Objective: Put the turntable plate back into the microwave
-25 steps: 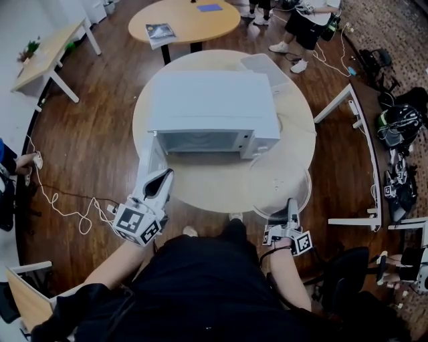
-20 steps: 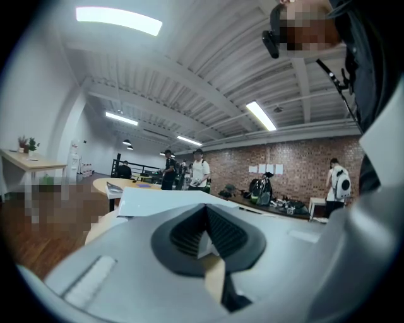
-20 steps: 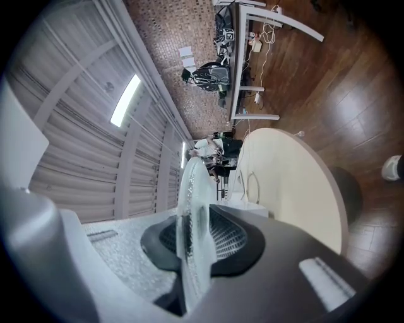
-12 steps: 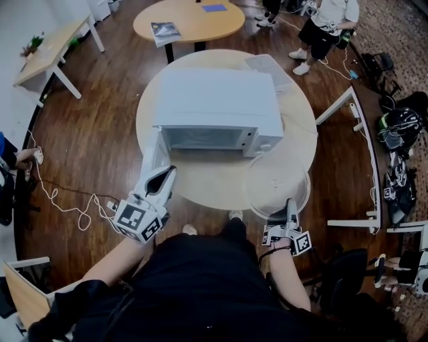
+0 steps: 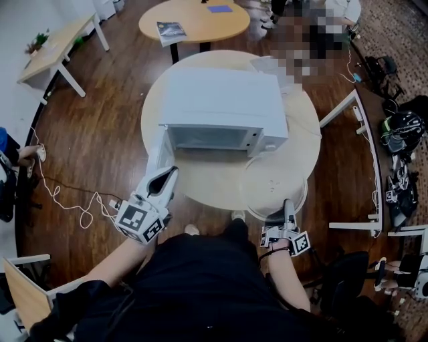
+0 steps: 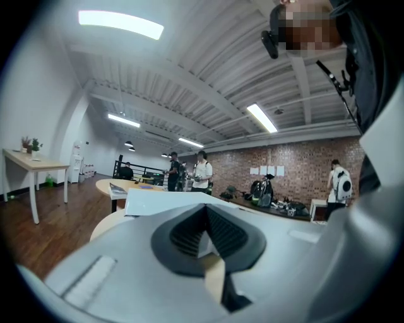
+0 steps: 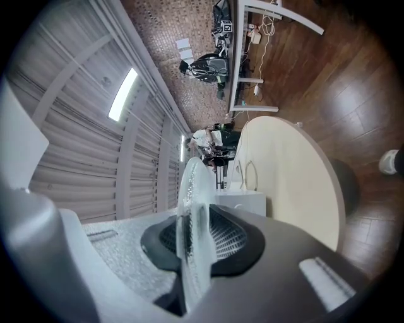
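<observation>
A white microwave point(image 5: 221, 100) stands on a round pale table point(image 5: 214, 180) with its door point(image 5: 157, 150) swung out to the left and the cavity point(image 5: 207, 138) showing. My left gripper point(image 5: 168, 175) is at the door's free edge. In the left gripper view its pads point(image 6: 224, 236) meet at the tips point(image 6: 205, 246) with a white edge between them. At the table's near right rim my right gripper point(image 5: 287, 206) is shut on the rim of the clear glass turntable plate point(image 5: 274, 187). The plate point(image 7: 192, 208) stands edge-on between the jaws point(image 7: 192, 252) in the right gripper view.
A second round table point(image 5: 194, 20) with a book stands behind, and a wooden desk point(image 5: 60, 43) is at far left. White frames point(image 5: 354, 160) and bags stand to the right. A cable point(image 5: 67, 200) loops on the floor at left. People stand at the back.
My right gripper has edged slightly along the table rim with the plate. The left gripper has stayed at the door. The view has shifted a little.
</observation>
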The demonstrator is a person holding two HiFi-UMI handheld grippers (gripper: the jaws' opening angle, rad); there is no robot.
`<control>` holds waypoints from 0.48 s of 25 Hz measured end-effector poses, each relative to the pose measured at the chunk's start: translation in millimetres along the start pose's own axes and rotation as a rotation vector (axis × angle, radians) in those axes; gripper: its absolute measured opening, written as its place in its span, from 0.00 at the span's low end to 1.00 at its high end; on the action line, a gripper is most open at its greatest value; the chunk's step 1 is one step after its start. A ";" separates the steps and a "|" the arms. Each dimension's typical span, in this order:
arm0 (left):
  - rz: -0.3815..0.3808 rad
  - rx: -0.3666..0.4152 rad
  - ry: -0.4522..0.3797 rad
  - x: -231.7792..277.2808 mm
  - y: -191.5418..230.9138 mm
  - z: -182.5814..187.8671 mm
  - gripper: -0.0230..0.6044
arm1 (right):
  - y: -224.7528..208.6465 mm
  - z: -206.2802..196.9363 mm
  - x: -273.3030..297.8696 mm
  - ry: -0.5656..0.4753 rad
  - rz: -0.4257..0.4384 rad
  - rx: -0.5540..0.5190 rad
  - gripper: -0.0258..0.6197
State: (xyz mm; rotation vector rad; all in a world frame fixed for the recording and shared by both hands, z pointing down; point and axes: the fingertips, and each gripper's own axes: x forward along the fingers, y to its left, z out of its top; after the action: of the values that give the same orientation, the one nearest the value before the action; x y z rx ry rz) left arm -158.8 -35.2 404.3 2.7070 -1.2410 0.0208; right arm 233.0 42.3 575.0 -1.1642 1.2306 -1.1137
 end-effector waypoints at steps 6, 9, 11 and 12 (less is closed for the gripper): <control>0.002 -0.007 0.007 -1.7 1.5 -0.1 0.05 | -2.6 -7.2 0.6 0.011 -0.011 0.007 0.11; 0.001 -0.018 0.001 -3.9 1.5 0.6 0.05 | 0.7 -13.7 1.6 0.024 -0.001 0.012 0.11; 0.001 -0.025 0.005 -4.8 2.5 0.2 0.05 | 2.2 -18.8 4.0 0.035 0.001 0.015 0.11; 0.001 -0.026 0.006 -4.8 3.0 0.2 0.05 | 2.2 -20.9 5.2 0.040 0.001 0.017 0.11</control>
State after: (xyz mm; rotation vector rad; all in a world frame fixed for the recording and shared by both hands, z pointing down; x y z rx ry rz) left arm -164.2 -33.5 404.2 2.6826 -1.2322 0.0132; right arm 212.3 36.7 572.5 -1.1335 1.2501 -1.1488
